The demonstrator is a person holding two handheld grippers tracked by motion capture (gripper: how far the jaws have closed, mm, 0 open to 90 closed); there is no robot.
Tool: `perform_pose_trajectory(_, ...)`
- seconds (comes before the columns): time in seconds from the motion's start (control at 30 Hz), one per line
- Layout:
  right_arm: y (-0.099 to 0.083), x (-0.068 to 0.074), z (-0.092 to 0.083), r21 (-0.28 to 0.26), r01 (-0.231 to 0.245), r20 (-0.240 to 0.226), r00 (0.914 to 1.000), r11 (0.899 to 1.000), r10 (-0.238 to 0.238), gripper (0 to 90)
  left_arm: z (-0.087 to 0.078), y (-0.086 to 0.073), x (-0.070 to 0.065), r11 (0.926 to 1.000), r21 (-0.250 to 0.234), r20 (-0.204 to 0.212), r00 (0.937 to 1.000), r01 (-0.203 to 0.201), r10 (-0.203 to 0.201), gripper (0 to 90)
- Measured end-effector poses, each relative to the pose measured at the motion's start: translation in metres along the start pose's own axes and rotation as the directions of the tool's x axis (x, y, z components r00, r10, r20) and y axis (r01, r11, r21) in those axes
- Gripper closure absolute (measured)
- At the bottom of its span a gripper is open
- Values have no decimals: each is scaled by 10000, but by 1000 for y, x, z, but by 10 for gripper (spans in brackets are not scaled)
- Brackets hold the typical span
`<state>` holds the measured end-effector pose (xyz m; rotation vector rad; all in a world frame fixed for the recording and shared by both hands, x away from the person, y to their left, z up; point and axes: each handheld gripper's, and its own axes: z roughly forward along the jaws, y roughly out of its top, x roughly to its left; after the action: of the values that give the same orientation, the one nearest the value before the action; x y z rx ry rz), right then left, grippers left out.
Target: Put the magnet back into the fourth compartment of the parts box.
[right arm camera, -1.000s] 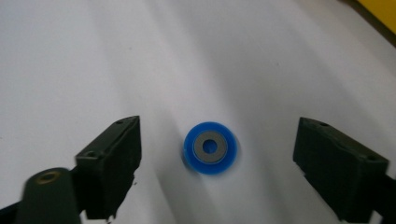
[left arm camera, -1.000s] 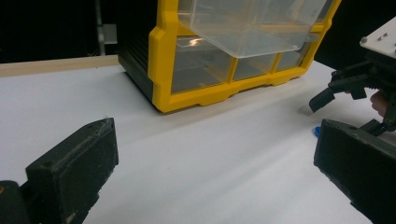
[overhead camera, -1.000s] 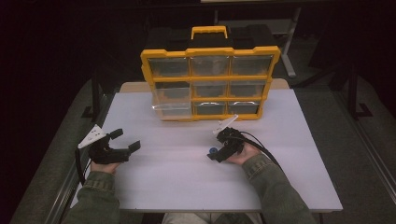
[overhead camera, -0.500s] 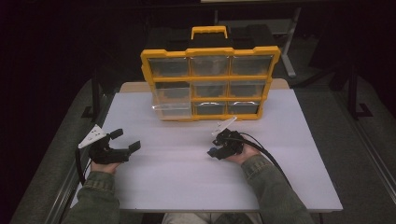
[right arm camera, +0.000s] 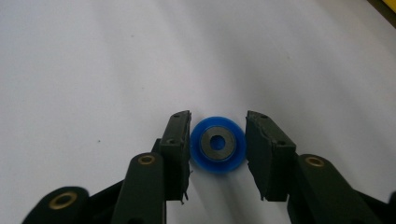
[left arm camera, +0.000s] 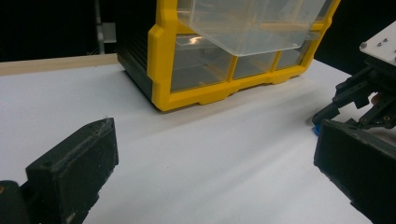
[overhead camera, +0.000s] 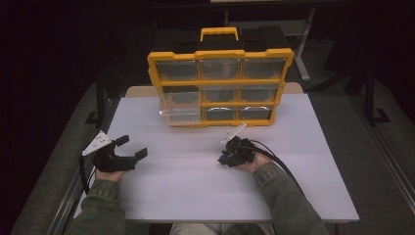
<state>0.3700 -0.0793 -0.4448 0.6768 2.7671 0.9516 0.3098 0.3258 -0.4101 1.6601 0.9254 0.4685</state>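
Observation:
A small blue disc [right arm camera: 232, 159] with a dark metal centre lies flat on the white table [overhead camera: 195, 186]. My right gripper [right arm camera: 218, 144] points down at it, and its jaws press against the disc's two sides. In the high view this gripper [overhead camera: 224, 158] is at the middle right, in front of a yellow organizer box [overhead camera: 220, 82] with clear drawers. The box's bottom-left drawer [overhead camera: 178, 116] is pulled partly out. My left gripper [overhead camera: 132, 146] rests at the table's left side, open and holding nothing. Its own view shows the pulled-out drawer [left arm camera: 247, 23] and the right gripper [left arm camera: 355, 98].
The organizer stands upright at the far middle of the table, with a black handle [overhead camera: 219, 34] on top. A cable [overhead camera: 279, 164] trails back from the right gripper along the sleeve. Dark floor and stand legs surround the table.
The right gripper has shifted very slightly over the disc. The left gripper and the organizer have stayed in place.

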Motion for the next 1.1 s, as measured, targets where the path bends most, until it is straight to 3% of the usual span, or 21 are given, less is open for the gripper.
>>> perform_pose_trajectory(0.07,0,-1,0,-5,-176,-78,9998,9998,176,605,0,0,0,10000,15,1,10000,5,-5,0)
perform_pose_trajectory(0.3,0,-3,0,-40,-80,-115,9999,10000,80,612,0,0,0,10000,10,-9,10000,20,-20,0)
perform_pose_trajectory(0.37,-1,-4,-1,-59,-499,-303,9983,9987,497,612,0,0,0,10000,39,-14,10000,-1,1,0)
perform_pose_trajectory(0.43,0,-4,-1,-107,-607,-340,9976,9981,603,612,0,0,0,10000,51,-16,10000,-4,4,0)
perform_pose_trajectory(1.1,10,-9,-21,-407,-818,-596,9951,9958,793,611,0,0,0,10000,37,-21,10000,1,-1,0)
